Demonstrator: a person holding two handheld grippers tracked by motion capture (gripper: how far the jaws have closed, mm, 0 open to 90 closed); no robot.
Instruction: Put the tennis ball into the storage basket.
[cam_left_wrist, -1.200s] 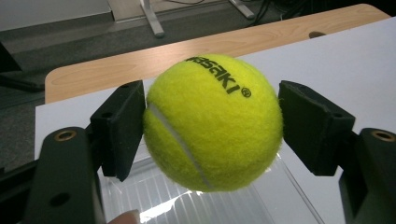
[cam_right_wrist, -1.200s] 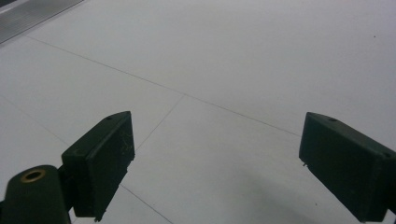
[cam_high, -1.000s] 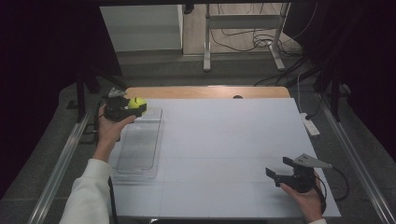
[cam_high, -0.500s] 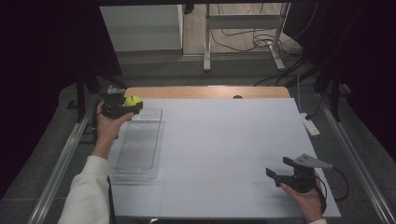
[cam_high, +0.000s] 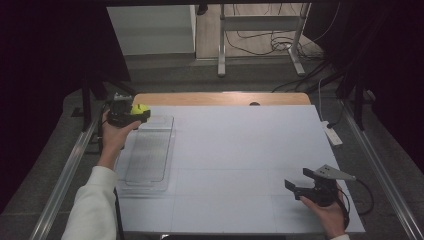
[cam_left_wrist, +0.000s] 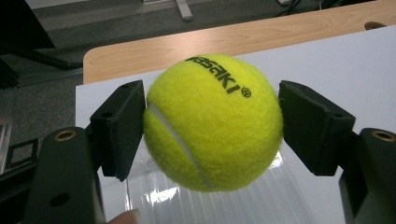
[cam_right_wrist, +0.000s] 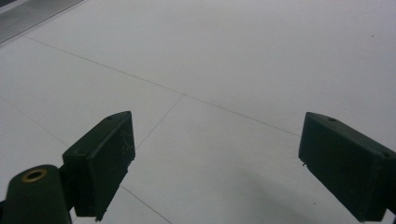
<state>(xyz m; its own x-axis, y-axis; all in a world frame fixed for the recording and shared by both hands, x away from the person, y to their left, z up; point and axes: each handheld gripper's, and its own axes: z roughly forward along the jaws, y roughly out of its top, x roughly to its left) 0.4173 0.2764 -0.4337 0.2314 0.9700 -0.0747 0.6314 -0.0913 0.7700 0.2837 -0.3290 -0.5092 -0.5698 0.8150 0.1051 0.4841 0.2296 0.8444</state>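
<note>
One camera sits high above the person's side and looks forward and down on the whole white table (cam_high: 240, 150), from far off. A second camera rides on the left gripper (cam_left_wrist: 212, 123) and looks very close along its jaws at a yellow ball (cam_left_wrist: 212, 123), toward the table's far wooden edge. Both views share that corner. A third camera rides on the right gripper (cam_right_wrist: 215, 158), low and close over the bare table top.
</note>
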